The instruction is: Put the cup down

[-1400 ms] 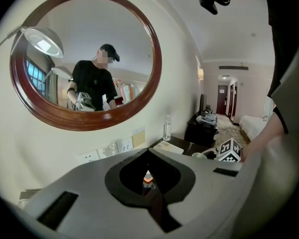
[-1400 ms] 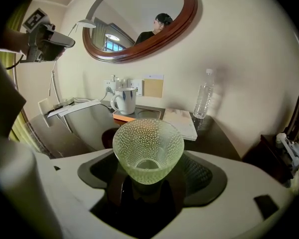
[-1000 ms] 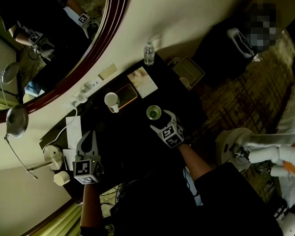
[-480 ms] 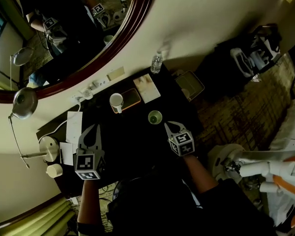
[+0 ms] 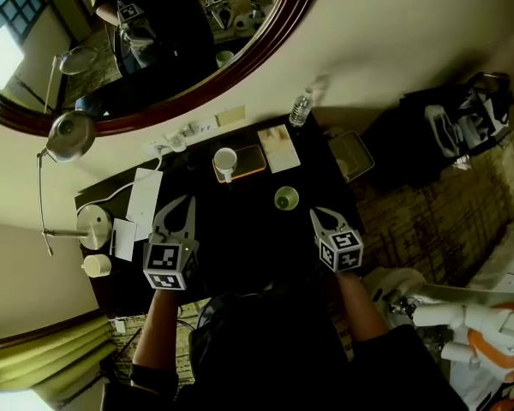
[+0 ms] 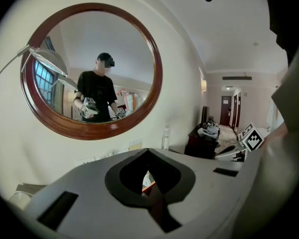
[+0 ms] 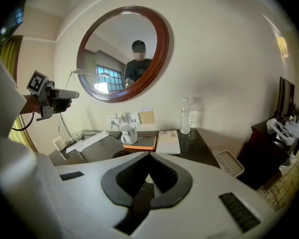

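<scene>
Tools first: my right tool has its jaws pressed together on nothing, and its own view shows the two grey fingers meeting at a point. It hangs above the near right part of the table, clear of everything on it. My left tool is closed the same way, tips touching and empty, and it is raised over the table's left side.

Just ahead of the right tool, apart from it, the small green cup stands upright on the dark tabletop with nothing gripping it.

Farther back, a white mug sits on an orange tray. Just beside that tray, on its right, lies a pale booklet. A clear water bottle stands at the back right corner against the wall.

Near the left tool lie white papers, with a desk lamp beyond them. A shallow beige tray sits off the table's right edge.

On the wall above hangs a round mirror with a dark wooden frame. It reflects a person in black holding both tools.
</scene>
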